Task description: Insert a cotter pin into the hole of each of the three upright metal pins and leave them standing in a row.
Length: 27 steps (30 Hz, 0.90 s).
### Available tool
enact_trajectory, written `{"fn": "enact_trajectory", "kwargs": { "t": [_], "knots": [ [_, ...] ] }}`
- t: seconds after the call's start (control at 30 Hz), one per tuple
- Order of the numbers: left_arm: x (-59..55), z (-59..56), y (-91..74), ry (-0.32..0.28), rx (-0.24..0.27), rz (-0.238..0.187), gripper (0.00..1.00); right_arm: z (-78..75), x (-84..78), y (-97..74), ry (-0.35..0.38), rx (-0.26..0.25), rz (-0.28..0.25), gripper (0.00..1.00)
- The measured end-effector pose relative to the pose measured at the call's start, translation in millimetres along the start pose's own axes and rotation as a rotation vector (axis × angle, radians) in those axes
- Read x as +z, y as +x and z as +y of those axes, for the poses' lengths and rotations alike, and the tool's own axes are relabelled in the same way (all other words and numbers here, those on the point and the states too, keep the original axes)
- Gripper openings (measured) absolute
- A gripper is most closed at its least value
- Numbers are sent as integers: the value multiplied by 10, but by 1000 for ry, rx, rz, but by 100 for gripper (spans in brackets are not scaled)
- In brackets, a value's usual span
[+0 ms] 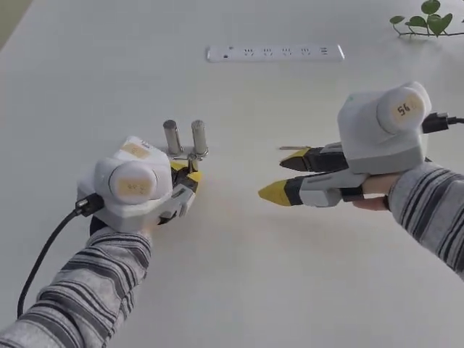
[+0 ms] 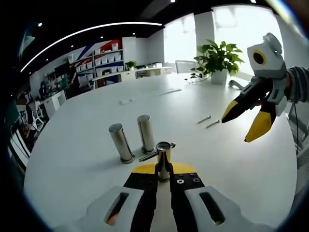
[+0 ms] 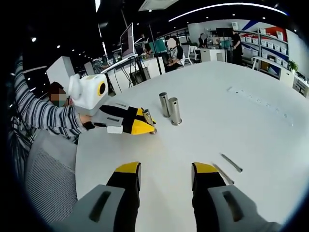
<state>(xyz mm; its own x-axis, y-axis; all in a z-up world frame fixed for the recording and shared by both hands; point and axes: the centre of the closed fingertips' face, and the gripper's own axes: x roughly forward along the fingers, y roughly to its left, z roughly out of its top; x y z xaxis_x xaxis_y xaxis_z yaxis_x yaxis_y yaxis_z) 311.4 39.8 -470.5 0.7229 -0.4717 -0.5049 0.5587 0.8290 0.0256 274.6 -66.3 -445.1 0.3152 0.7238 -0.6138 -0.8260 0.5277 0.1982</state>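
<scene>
Two upright metal pins [image 1: 172, 136] [image 1: 199, 136] stand side by side on the white table [image 1: 239, 275]. Just in front of them is a third metal pin [image 2: 163, 157], also upright, with a cotter pin [image 2: 148, 156] through its head. My left gripper [image 1: 190, 177] is shut on this third pin. Off to the right my right gripper [image 1: 275, 178] hovers open with nothing between its fingers. Behind its tips two loose cotter pins [image 2: 204, 119] [image 2: 212, 124] lie flat on the table. The right gripper view shows the standing pins [image 3: 169, 107] beyond the left gripper [image 3: 125, 121].
A white power strip [image 1: 275, 52] lies at the far side of the table. A leafy plant [image 1: 428, 22] reaches in at the back right corner. A black cable [image 1: 43, 254] trails from the left gripper towards the near edge. Bare tabletop lies between the grippers.
</scene>
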Motion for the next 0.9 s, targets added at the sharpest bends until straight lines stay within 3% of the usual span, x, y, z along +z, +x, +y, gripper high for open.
{"fn": "enact_trajectory", "kwargs": {
  "t": [0.53, 0.9],
  "knots": [
    [-21, 16, 19, 10, -33, -14, 6, -70, -37, -1, 33, -21, 0, 38],
    [-49, 7, 21, -6, -42, 9, 10, -77, -44, 16, 43, -23, -3, 38]
  ]
}}
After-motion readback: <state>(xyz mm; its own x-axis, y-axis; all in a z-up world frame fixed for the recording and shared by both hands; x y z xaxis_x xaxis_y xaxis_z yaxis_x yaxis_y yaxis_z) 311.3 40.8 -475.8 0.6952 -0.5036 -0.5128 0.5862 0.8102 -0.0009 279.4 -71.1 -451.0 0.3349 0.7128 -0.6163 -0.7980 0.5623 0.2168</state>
